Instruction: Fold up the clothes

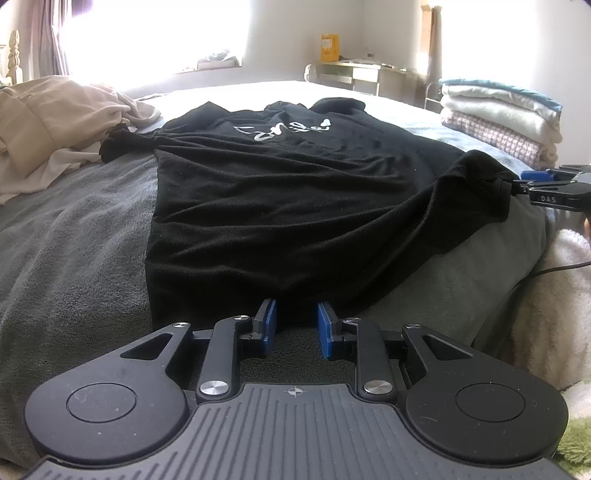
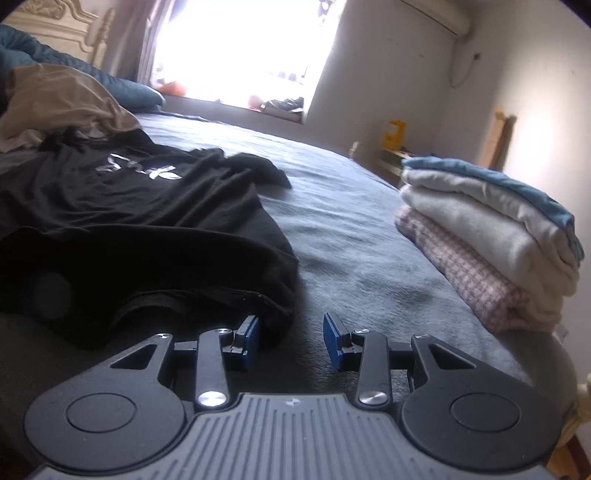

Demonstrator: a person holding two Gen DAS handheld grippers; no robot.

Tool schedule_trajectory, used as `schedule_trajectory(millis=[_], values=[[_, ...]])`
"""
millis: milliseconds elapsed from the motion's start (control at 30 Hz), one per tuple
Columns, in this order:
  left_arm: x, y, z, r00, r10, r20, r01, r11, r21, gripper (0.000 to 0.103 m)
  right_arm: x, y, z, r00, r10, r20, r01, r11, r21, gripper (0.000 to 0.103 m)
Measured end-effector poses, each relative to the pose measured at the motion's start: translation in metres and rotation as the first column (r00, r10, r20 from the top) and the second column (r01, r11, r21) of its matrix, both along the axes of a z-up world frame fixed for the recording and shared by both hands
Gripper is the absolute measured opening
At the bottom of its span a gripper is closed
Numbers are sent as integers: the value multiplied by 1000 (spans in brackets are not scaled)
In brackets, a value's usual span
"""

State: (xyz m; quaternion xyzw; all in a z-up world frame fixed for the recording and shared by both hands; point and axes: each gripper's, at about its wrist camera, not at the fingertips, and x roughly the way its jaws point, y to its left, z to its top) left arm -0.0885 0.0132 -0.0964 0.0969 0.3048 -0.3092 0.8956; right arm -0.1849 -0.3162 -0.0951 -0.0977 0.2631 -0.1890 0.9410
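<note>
The black shirt [image 1: 280, 192] lies flat on the bed [image 1: 74, 236], not folded yet. A folded pile [image 2: 487, 236] waits nearby. The left tool [image 1: 294, 325] and right tool [image 2: 291, 339] are open, holding nothing.

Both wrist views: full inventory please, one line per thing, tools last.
T-shirt: one, black with a white print, spread flat on the bed, near corner bunched by the right tool.
Blanket: one, grey, covering the bed.
Loose clothes: one heap, beige, far left on the bed.
Folded stack: one; blue, white and pink-checked layers, right side of the bed.
Box: one, yellow, on the far shelf.
Window: one, bright, far wall.
Headboard: one, cream, far left.
Left tool: one, black with blue pads, open at the shirt's hem.
Right tool: one, same build, open, beside the shirt's corner.
</note>
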Motion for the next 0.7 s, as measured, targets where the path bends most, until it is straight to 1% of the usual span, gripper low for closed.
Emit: schedule_trajectory(millis=[167, 267, 333, 400, 467, 533, 633, 700], values=[[0, 1, 0, 1000, -1, 1, 1, 1000, -3, 24, 2, 5, 0, 999, 32, -2, -32, 999, 1, 39], [1, 1, 0, 1000, -2, 1, 2, 1000, -4, 24, 2, 16, -3, 998, 57, -22, -58, 997, -50, 39], [0, 1, 0, 1000, -2, 2, 2, 1000, -4, 24, 4, 19, -6, 999, 38, -33, -41, 996, -83, 39], [0, 1, 0, 1000, -4, 2, 4, 1000, -3, 24, 6, 16, -6, 1000, -5, -22, 3, 996, -89, 39], [0, 1, 0, 1000, -5, 2, 5, 1000, -1, 24, 6, 8, -2, 998, -66, 10, 66, 996, -63, 39], [0, 0, 0, 1000, -6, 3, 6, 1000, -1, 24, 6, 0, 2, 994, -106, 33, 107, 994, -22, 39], [0, 1, -1, 1000, -6, 4, 6, 1000, -2, 24, 9, -3, 1, 994, -99, 36, 98, 995, 17, 39], [0, 1, -1, 1000, -4, 1, 4, 1000, -6, 24, 14, 0, -1, 997, -78, 30, 77, 997, 13, 39]])
